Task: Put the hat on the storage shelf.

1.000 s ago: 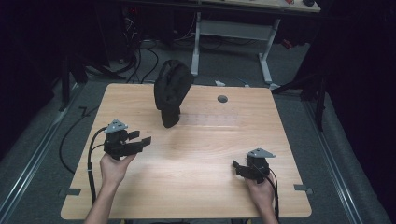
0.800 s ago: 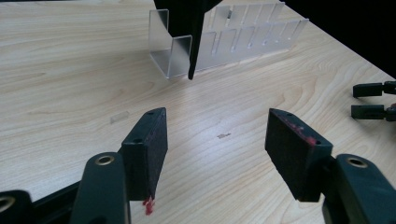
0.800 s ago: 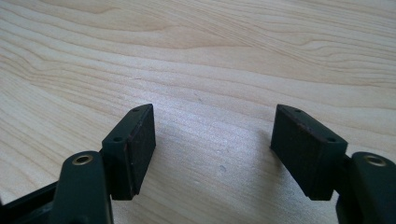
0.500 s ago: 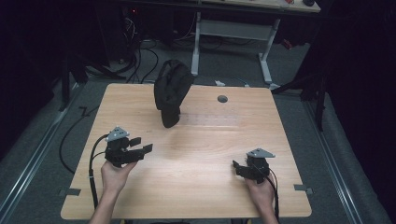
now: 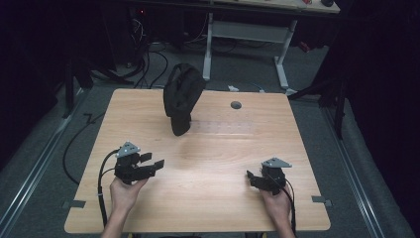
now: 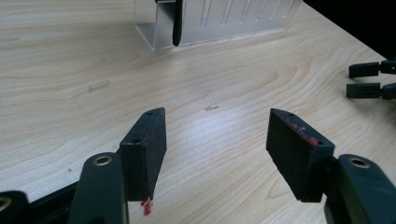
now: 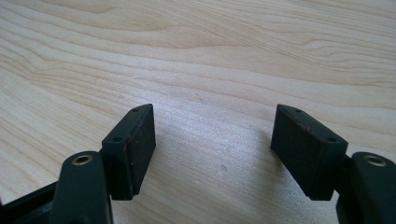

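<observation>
1. While both hands are resting low on the table, the left gripper is sitting at about eight o'clock and the right gripper at about four o'clock, well apart from each other.
2. The left gripper's jaws are standing wide apart with nothing between them, and the right gripper's jaws are gaping the same way over bare wood (the gripper views are showing this plainly).
3. The cap, a dark fabric thing, is perching at about twelve o'clock on the near-left end of a clear rack; it is well apart from both grippers.
4. In the left gripper view the rack is lying ahead at twelve o'clock, with a dark edge of the cap hanging down over its front.
5. Judging the risk: the cap is looking top-heavy and tilted, so a sideways nudge is likely to topple it or drag the light rack along.
6. A pinch on loose fabric alone may be slipping, since the cloth is offering little to bite.
7. The rack, being see-through, may be getting clipped by a jaw on approach.
</observation>
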Demonstrator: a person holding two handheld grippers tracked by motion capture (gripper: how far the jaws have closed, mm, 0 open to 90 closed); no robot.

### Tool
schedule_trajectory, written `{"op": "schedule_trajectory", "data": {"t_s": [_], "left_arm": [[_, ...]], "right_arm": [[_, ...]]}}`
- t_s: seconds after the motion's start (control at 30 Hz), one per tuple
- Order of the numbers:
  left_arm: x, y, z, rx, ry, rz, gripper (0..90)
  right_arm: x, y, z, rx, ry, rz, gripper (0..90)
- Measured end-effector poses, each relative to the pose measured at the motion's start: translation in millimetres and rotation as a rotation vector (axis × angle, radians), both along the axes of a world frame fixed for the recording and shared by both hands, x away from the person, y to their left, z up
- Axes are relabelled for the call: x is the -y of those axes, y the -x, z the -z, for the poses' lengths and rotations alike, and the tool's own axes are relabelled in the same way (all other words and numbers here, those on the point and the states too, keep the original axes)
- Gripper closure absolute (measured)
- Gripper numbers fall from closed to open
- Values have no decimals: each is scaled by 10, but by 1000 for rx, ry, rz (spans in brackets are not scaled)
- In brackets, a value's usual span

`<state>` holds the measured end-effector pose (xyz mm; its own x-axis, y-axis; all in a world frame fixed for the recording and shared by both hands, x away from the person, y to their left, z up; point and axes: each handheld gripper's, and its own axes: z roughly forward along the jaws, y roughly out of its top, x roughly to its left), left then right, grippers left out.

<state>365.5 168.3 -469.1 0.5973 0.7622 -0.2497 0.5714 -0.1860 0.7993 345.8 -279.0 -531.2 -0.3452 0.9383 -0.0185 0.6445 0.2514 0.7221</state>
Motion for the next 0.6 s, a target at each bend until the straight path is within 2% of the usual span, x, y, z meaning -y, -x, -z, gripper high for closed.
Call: {"op": "schedule_trajectory", "data": {"t_s": [0.5, 0.6], "left_arm": [[99, 63, 194, -19, -26, -1, 378], [113, 73, 230, -23, -21, -6, 377]], "right_arm": [[0, 0, 0, 0, 0, 0, 306], [0, 0, 0, 0, 0, 0, 306]]}}
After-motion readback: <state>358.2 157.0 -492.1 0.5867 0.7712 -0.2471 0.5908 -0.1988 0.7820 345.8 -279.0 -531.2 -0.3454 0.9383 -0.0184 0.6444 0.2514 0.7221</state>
